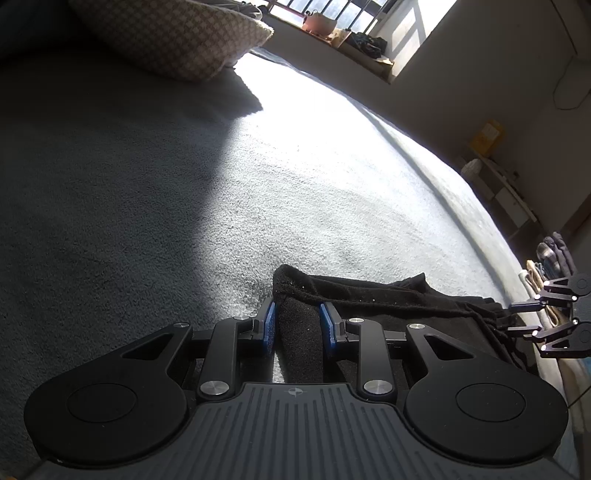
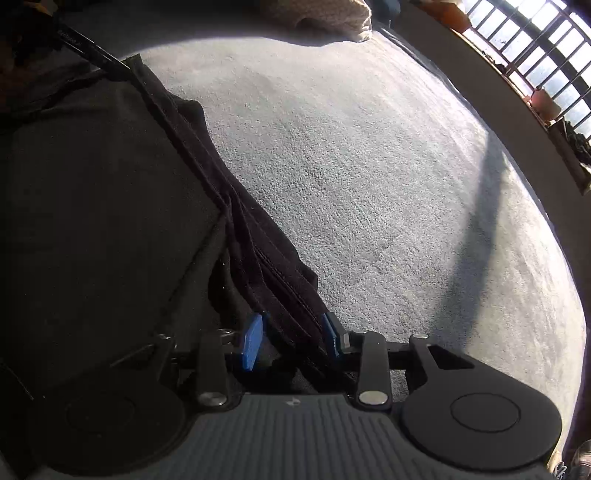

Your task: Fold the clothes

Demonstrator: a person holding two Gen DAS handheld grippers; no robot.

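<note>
- The black garment (image 1: 388,302) lies on a grey bed cover (image 1: 184,184), part in sunlight and part in shade; a patterned pillow (image 1: 173,33) sits well away at the far end, so the working area around the cloth is free
- The left gripper (image 1: 297,326) has a thick bunched corner of the garment standing between its blue fingers (image 1: 269,325); both pads look to bear on the cloth, the opening narrow, so I judge it a pinch that anchors this end while the other end is worked
- In the right wrist view the right gripper (image 2: 291,341) points steeply down over the garment's stitched edge (image 2: 266,243), which runs as a pleated band from the far left down into the gap between its fingers
- The right-hand pad touches that band, but the left-hand pad (image 2: 251,345) stands clear of it with a gap showing, so the fingers are part open around the edge, not clamped on it
- From the left wrist view the right gripper shows at the far right rim of the garment, well apart from the left one
- My reading: the two ends are spread so the cloth can be stretched or folded over; the right side needs a fresh grip first
</note>
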